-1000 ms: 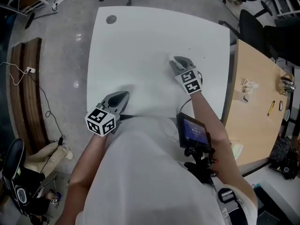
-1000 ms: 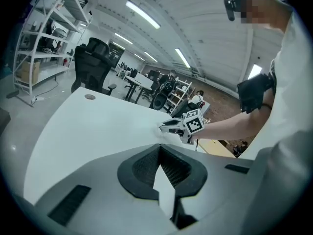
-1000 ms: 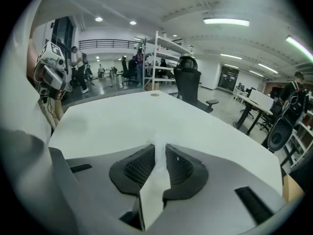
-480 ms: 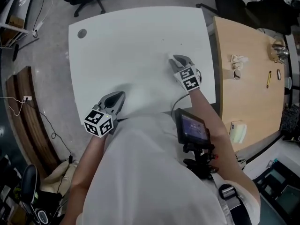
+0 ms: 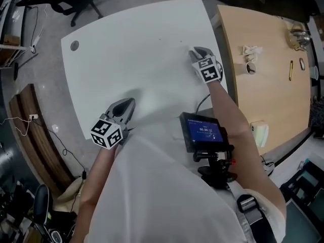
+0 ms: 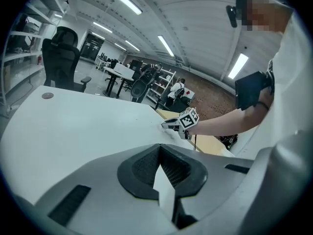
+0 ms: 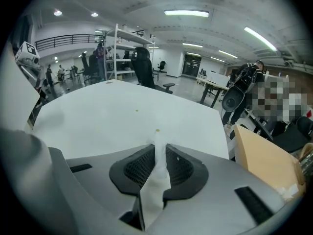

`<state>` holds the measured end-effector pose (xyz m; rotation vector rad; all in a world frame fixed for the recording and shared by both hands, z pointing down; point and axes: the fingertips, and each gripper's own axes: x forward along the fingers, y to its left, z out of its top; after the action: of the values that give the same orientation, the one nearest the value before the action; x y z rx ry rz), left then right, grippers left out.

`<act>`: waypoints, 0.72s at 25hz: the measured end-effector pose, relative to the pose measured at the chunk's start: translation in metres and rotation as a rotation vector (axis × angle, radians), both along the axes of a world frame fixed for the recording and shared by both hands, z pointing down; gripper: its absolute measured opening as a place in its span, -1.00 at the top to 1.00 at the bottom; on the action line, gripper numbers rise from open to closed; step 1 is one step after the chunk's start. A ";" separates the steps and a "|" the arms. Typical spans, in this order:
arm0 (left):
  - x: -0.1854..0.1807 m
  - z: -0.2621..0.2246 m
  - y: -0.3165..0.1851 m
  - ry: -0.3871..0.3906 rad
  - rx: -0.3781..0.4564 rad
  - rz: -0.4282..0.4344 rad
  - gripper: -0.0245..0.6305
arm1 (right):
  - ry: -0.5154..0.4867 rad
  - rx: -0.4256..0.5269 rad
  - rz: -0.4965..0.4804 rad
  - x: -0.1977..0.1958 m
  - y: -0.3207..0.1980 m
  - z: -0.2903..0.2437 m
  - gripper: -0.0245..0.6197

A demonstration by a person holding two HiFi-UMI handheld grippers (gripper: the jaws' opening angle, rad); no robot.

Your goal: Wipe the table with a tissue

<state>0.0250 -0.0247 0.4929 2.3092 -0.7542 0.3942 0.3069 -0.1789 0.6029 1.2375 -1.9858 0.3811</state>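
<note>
The tissue sits pinched between the closed jaws of our right claw, low over the white surface near its right edge. Our left claw lies by the near edge, jaws seemingly together and holding nothing.

Pale wooden desk on the right, crumpled white paper beside a small cup, yellow pen farther along, black office chair on grey floor, curved wooden bench at left.
</note>
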 end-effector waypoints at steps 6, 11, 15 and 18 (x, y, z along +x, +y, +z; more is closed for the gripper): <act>-0.007 0.004 -0.008 -0.017 -0.021 -0.036 0.90 | 0.015 -0.006 0.009 0.001 -0.045 0.011 0.73; -0.012 0.012 -0.008 -0.029 -0.036 -0.076 0.90 | 0.074 -0.010 -0.032 0.002 -0.061 0.017 0.73; -0.012 0.009 -0.001 -0.030 -0.030 -0.100 0.90 | 0.102 -0.007 -0.060 0.002 -0.057 0.020 0.73; -0.013 0.008 0.003 -0.031 -0.028 -0.126 0.90 | 0.123 0.023 -0.078 -0.001 -0.059 0.019 0.73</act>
<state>0.0116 -0.0216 0.5004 2.2201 -0.8990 0.3819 0.3057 -0.2377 0.6223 1.1650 -1.9314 0.2387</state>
